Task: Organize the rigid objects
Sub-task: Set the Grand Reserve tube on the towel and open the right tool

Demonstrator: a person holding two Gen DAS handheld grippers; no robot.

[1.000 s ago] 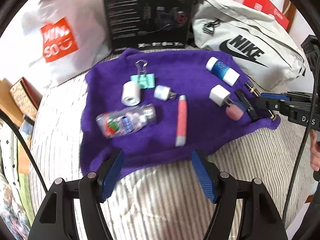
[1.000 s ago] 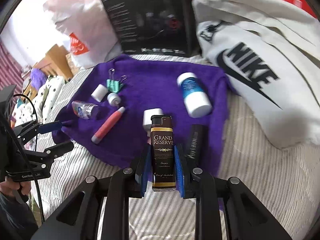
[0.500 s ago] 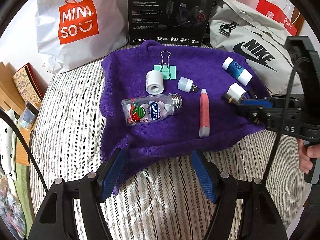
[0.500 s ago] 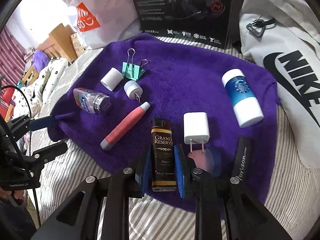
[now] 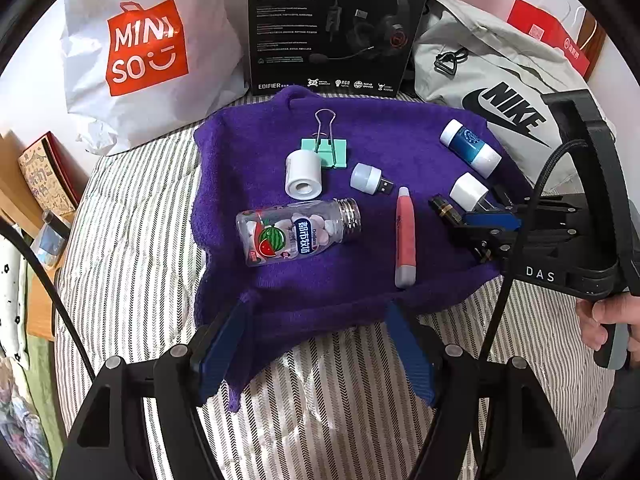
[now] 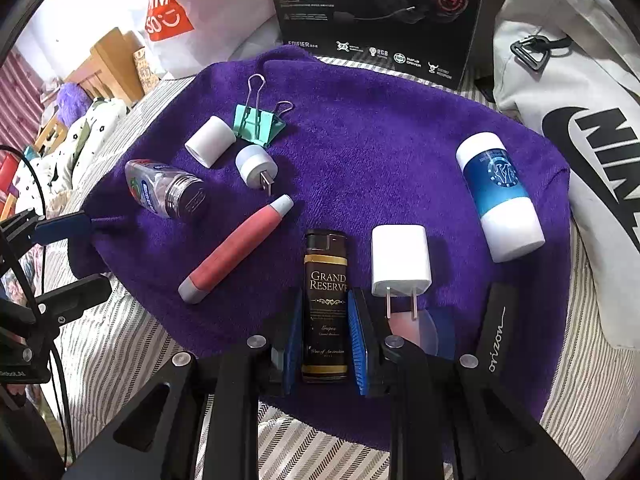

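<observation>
Right gripper (image 6: 322,336) clamps lighter (image 6: 325,304) left of charger (image 6: 400,260); setting down may bump its prongs. Left gripper (image 5: 316,344) open, empty.

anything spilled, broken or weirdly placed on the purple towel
Nothing spilled or visibly damaged. The clear candy bottle with a watermelon label lies on its side on the purple towel with its cap on. The right gripper holds the black Grand Reserve lighter.
</observation>
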